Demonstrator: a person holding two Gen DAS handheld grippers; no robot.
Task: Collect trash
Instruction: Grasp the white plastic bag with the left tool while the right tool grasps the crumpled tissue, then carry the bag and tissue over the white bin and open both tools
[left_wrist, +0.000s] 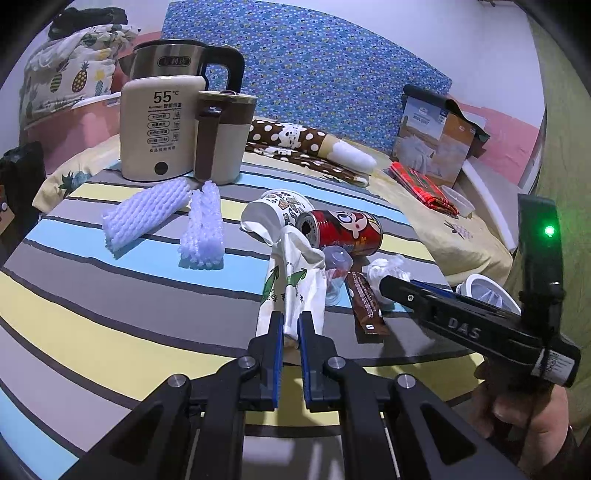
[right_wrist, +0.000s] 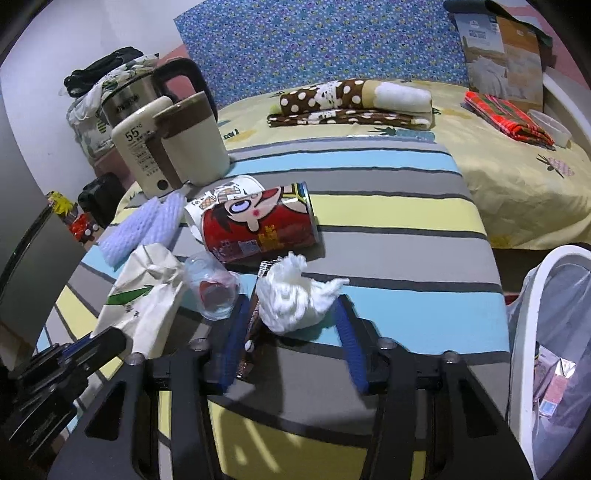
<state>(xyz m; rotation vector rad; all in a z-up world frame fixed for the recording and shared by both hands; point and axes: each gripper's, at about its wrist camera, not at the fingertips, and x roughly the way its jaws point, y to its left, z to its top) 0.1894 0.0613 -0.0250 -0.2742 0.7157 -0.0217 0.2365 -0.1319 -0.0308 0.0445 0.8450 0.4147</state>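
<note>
White crumpled tissue (right_wrist: 295, 299) sits dead ahead of my right gripper (right_wrist: 291, 328), on the striped tablecloth (right_wrist: 388, 229) between the two blue pads. I read those jaws as part-way in, straddling the wad; whether the pads press it yet I cannot tell, because the pad on the right of the picture is blurred and seems to stand just clear of the paper. The wad has no real long axis, so approach angle hardly matters; what matters is that a brown sachet (right_wrist: 251, 332) lies lengthwise along the inside of the pad on the left of the picture and could get pinched with it.

My left gripper (left_wrist: 291, 325) is nearly closed on the near end of a white printed paper bag (left_wrist: 291, 284), whose long axis runs straight away from the claw toward the red can (left_wrist: 343, 232) and paper cup (left_wrist: 273, 210).

From the right wrist view, the white bin (right_wrist: 528, 332) with its liner stands beside the table's edge, on the right hand's side. I judge the right hand nearer to it, so the tissue should travel first.
</note>
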